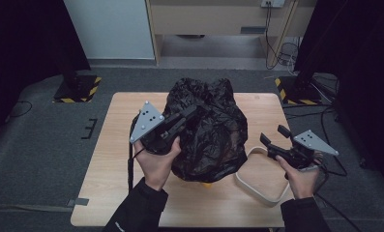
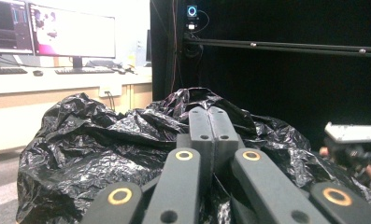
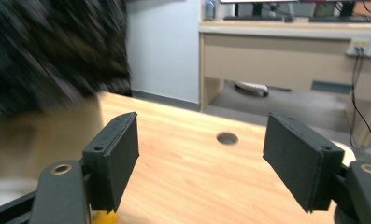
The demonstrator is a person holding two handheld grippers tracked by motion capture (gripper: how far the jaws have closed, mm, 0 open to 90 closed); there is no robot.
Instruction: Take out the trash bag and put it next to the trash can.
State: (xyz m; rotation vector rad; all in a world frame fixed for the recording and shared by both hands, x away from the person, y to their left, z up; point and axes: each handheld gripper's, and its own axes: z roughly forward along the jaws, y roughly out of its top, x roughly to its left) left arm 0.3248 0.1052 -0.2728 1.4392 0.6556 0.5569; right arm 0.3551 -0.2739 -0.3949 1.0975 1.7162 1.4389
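left gripper (image 1: 192, 114) reaches level, clamped on 1 black bag (image 1: 214, 140); right gripper (image 1: 272, 137) hovers with jaws apart beside 1 white bowl (image 1: 257, 191) on the worktop (image 1: 107, 169).

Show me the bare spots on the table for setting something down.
Free: the table's left strip beside the black bag, and the near edge between the sleeves. Crowded: the right side, where the white tray lies against the bag under the right tool.

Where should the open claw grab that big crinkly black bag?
Probably a raised fold on the black bag on the side facing the right gripper, coming in sideways. The bag is bulgy and crumpled, so only a pinched ridge fits between the jaws; the left gripper is already shut at its top.
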